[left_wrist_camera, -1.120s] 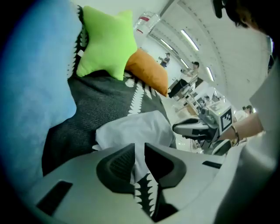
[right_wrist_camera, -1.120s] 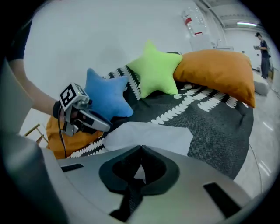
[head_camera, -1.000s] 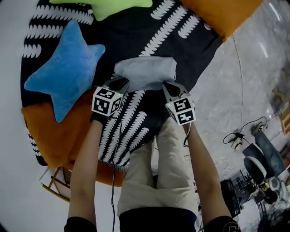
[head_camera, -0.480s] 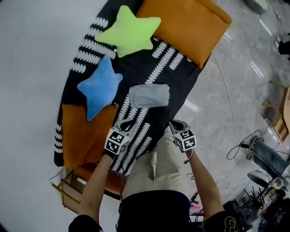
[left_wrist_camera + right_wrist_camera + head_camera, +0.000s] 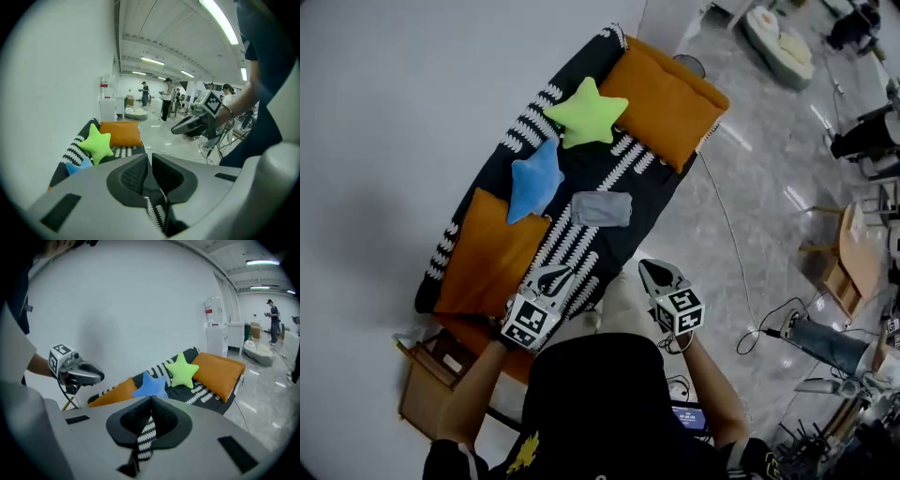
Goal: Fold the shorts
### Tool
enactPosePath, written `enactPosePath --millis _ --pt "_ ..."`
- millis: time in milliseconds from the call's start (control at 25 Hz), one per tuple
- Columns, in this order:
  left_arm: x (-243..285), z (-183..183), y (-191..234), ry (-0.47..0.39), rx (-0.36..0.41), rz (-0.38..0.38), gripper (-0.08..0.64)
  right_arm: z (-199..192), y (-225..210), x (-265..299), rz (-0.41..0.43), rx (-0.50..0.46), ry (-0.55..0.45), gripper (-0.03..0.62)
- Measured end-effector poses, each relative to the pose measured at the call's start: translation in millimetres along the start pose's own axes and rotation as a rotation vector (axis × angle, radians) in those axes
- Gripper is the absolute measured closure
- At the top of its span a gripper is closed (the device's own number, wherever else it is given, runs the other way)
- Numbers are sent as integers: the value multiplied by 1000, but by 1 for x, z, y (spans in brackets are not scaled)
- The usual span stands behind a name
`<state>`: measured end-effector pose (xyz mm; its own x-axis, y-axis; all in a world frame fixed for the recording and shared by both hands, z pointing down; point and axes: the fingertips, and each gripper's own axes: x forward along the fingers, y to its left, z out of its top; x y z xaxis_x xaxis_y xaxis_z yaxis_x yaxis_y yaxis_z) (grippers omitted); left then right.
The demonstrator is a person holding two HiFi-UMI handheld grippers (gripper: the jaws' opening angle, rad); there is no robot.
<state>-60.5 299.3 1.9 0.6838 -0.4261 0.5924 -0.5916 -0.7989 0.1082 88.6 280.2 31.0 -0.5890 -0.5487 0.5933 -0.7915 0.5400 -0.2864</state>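
Note:
The grey shorts [image 5: 602, 208] lie folded into a small rectangle on the black-and-white patterned sofa cover [image 5: 649, 178]. Both grippers are held high and well back from them, close to the person's body. My left gripper [image 5: 555, 274] [image 5: 149, 157] has its jaws closing, with only a thin gap between them and nothing in it. My right gripper [image 5: 649, 268] [image 5: 151, 399] is shut and empty. Each gripper shows in the other's view: the right gripper [image 5: 177, 129] and the left gripper [image 5: 97, 376]. The shorts are hidden in both gripper views.
A green star pillow [image 5: 589, 112] and a blue star pillow [image 5: 534, 180] lie beyond the shorts. An orange cushion [image 5: 667, 94] sits at the far end, another [image 5: 487, 253] at the near end. A wooden crate [image 5: 431, 389] stands at lower left. A cable [image 5: 727, 234] runs over the floor.
Both grippers have risen from beside the shorts and drawn back toward the person. The head view has pulled far up, showing the whole sofa. The shorts stay folded.

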Motion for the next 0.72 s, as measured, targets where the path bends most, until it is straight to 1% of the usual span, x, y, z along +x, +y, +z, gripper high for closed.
enactPosePath --millis 40,80,120,160,240,360,480,560,640,720 --pt "-23 11 -16 -23 4 9 518 16 22 -24 -3 -41 -24 575" --pt "-41 22 -29 -66 6 23 518 35 41 -44 -10 -106 -56 575" --pt "-54 35 -37 -123 13 48 518 55 54 -59 -19 -171 -101 575" --pt "-64 47 -39 -184 22 79 518 77 62 -68 -27 -208 -155 575" --pt "-78 64 -38 -277 34 150 518 113 72 -81 -41 -206 -260 575" --pt "-104 86 -38 -388 74 238 518 148 90 -107 -87 -207 -382 575" --pt "-143 118 -51 -456 153 297 518 164 112 -144 -127 -223 -447 575" --pt "-173 136 -56 -497 210 329 518 169 132 -162 -104 -225 -498 575" --pt "-196 140 -54 -512 234 374 518 169 147 -168 -72 -271 -531 575" --pt "-214 137 -53 -518 243 418 518 169 156 -171 -72 -313 -542 575"
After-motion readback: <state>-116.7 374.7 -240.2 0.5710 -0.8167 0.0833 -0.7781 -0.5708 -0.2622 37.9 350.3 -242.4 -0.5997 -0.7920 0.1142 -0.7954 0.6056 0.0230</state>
